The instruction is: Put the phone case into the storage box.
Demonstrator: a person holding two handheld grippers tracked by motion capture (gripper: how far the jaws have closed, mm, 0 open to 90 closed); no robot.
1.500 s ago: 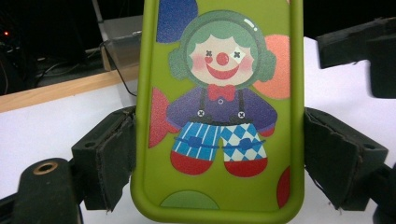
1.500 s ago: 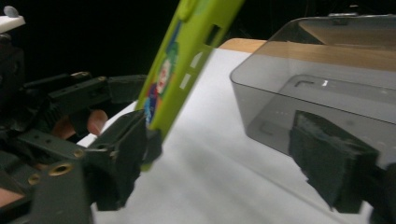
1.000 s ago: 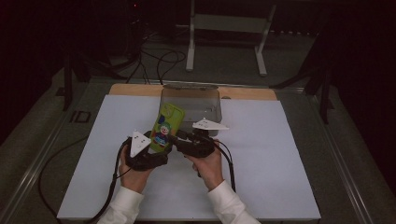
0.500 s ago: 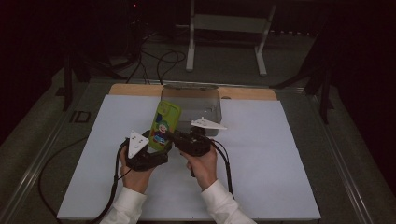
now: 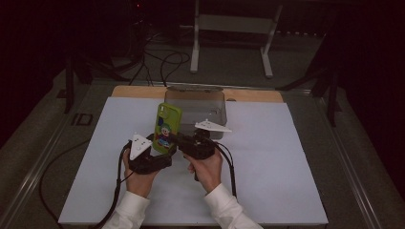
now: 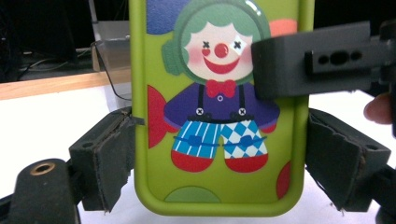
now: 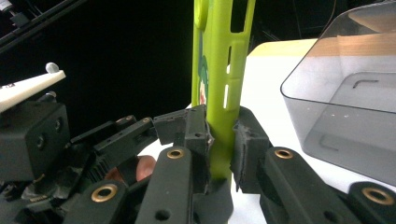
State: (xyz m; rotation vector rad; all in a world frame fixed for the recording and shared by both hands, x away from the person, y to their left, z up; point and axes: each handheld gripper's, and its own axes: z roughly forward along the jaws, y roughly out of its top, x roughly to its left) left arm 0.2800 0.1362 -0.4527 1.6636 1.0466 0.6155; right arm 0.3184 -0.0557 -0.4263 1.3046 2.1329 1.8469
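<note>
While left tongs (image 6: 219,186) loosen, right tongs (image 7: 219,140) clamp phone case (image 6: 219,107).

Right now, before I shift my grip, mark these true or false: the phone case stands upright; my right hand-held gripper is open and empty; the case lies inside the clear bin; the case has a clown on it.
1. The green phone case stands upright. True.
2. The right hand-held gripper is open and empty. False: its pads clamp the case's lower end.
3. The case lies inside the clear plastic bin. False: it is held up in front of the bin.
4. The case shows a clown with a red nose. True.
</note>
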